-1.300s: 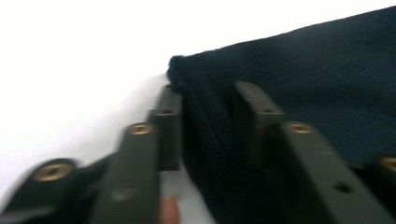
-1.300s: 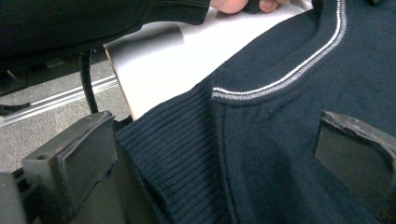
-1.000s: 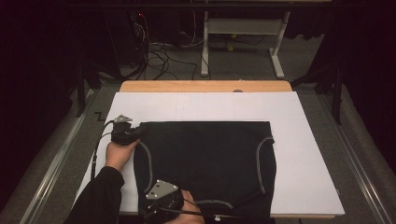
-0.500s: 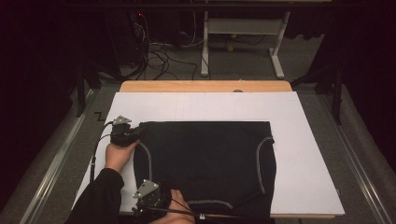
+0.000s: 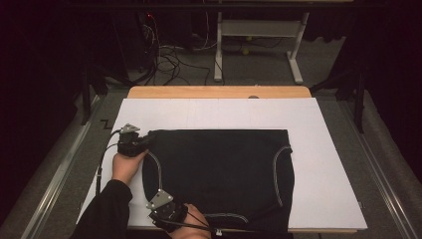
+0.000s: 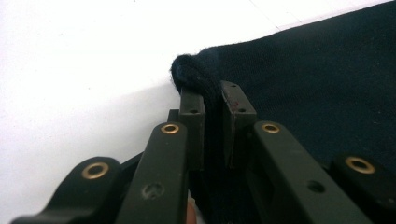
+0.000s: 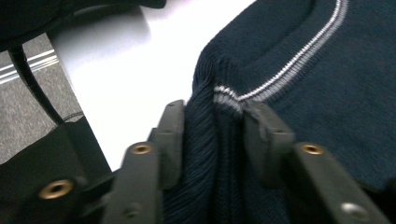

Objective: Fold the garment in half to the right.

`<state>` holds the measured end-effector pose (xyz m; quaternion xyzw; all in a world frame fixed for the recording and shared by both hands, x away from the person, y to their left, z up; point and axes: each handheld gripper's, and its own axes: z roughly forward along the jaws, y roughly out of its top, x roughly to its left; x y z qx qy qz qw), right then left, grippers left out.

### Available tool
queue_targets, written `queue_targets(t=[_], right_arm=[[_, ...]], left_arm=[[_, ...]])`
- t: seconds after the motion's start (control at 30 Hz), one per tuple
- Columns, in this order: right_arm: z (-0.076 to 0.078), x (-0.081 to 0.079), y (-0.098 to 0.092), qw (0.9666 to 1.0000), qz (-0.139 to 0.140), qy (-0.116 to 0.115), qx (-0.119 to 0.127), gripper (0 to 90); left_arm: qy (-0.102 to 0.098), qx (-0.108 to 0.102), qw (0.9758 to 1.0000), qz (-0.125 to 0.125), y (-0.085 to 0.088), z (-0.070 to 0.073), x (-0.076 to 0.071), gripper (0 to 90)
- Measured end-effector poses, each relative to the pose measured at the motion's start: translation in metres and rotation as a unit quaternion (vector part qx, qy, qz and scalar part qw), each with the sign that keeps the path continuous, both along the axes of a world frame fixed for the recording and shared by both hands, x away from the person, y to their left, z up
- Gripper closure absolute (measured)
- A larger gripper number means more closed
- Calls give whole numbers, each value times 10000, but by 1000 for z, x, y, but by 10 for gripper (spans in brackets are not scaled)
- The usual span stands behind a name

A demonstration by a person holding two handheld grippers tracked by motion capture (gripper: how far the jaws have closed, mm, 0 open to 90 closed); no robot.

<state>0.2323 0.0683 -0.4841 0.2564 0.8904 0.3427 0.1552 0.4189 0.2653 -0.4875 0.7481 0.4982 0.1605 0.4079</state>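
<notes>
A dark navy knit garment [image 5: 219, 164] with white-striped trim lies flat on the white board [image 5: 323, 149]. My left gripper [image 5: 147, 141] sits at the garment's far left corner, shut on a rolled bit of that corner [image 6: 191, 70]; in the left gripper view the left gripper [image 6: 212, 93] has fabric pinched between its pads. My right gripper [image 5: 155, 200] is at the near left edge. Its jaws have just been closing. In the right gripper view the right gripper [image 7: 215, 112] has the ribbed, striped edge [image 7: 224, 100] bunched between its pads.
The board rests on a wooden table [image 5: 219, 92] with grey floor either side. Behind it stand a white desk frame [image 5: 259, 30] and tangled cables [image 5: 169, 55] on the floor. The person's left sleeve [image 5: 107, 209] lies along the board's left side.
The right gripper shifted slightly left along the near edge of the garment. The left gripper and the garment stayed put.
</notes>
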Motion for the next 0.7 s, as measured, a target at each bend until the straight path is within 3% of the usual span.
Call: queue_targets(t=[0.3,0.53,0.57,0.63,0.7], right_arm=[[2,0,-6,9999,52,-41,80,737],[12,-3,-16,9991,123,-209,353,751],[13,-4,-19,9988,140,-227,411,750],[15,-4,-23,9980,175,-246,549,751],[18,-4,-26,9973,174,-250,663,751]], left_arm=[[-71,42,10000,-10,-1,0,-2,766],[-128,125,9998,-123,-3,1,-3,766],[-86,75,9998,-152,-2,2,-3,765],[122,-244,9996,-40,3,3,-3,765],[144,-313,9994,60,4,3,-5,768]])
